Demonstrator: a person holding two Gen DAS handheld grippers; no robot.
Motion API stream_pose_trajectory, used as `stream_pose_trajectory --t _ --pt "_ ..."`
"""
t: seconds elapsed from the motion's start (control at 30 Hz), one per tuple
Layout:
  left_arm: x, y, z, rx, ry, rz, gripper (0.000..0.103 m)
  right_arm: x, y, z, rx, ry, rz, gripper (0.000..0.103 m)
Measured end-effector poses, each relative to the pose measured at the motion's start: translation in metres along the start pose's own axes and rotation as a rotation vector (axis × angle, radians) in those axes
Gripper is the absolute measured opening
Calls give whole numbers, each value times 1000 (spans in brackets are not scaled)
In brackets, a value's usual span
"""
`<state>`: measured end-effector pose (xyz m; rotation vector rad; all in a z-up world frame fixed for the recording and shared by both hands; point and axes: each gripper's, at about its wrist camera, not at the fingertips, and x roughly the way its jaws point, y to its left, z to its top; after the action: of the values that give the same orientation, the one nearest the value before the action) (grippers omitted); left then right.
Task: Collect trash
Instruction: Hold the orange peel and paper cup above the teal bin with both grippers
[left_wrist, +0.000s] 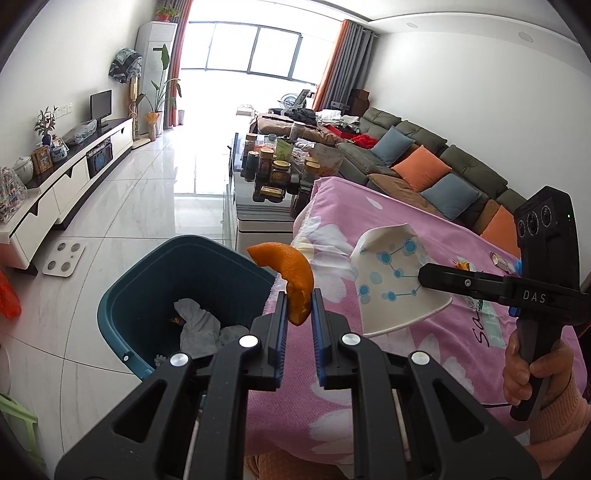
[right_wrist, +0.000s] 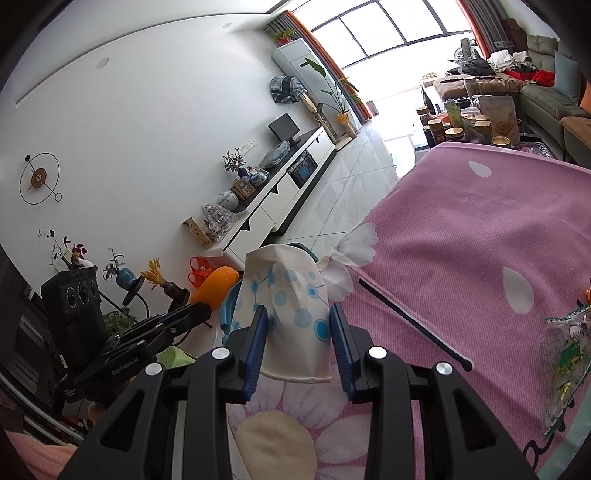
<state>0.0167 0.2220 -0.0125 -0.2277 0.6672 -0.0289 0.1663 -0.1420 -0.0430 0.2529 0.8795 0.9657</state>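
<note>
An orange peel (left_wrist: 291, 280) is clamped between the pads of the left gripper (left_wrist: 298, 310), held just past the pink floral tablecloth's (left_wrist: 424, 236) edge, above the near rim of the teal bin (left_wrist: 147, 269); crumpled tissue (left_wrist: 195, 325) is seen inside; a crushed paper cup (right_wrist: 288, 314) is pinched by the right gripper (right_wrist: 299, 347) over the table corner; open tiled floor (left_wrist: 147, 192) is left beyond the bin; a black cable tie (right_wrist: 413, 325) and a snack wrapper (right_wrist: 565, 365) lie on the cloth.

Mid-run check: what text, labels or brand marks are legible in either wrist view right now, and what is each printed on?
"DAS": white letters on the right gripper body, left wrist view.
"GenRobot.AI": on the left gripper body, right wrist view; small, reading uncertain.
"Sa...": dark script on the pink blanket; the rest is hidden.
Snack wrapper: printing too blurred to read.
Paper cup: blue dot pattern, no text.
</note>
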Motion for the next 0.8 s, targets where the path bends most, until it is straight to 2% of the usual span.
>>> stream_pose_trajectory --t 0.8 --pt "1 19 2 -25 -1 56 13 20 15 11 -35 27 17 33"
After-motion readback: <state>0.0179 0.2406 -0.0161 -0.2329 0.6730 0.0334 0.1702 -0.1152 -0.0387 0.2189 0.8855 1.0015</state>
